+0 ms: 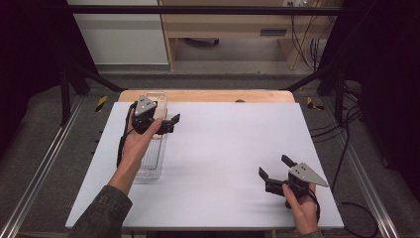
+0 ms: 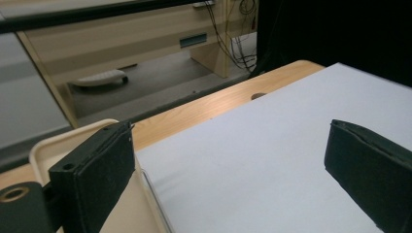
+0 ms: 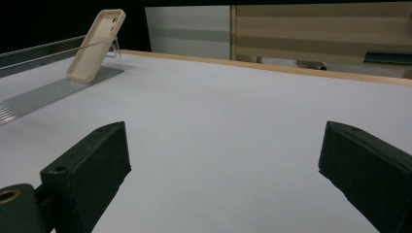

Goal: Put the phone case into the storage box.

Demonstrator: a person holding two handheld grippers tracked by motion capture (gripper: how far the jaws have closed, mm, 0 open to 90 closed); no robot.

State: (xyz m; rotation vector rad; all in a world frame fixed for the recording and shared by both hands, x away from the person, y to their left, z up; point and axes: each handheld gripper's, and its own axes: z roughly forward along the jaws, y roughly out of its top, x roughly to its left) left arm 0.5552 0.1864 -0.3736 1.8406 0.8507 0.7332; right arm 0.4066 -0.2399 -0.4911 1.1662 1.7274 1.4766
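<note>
In the high view, the left gripper [image 1: 167, 122] hovers with its jaws spread wide and empty over the far end of a clear ribbed plastic stand [image 1: 153, 163] at the left edge of the white table mat [image 1: 223, 148], just above the beige rectangular phone case [image 1: 159, 101] leaning there. The right gripper [image 1: 275, 168] rests near the mat's right front corner, jaws wide apart, holding nothing.

In the left gripper view, the beige case [image 2: 73, 138] lies just behind the left jaw.

In the right gripper view, the case [image 3: 95, 46] stands tilted on the stand [image 3: 43, 97], well apart from the open jaws.
</note>
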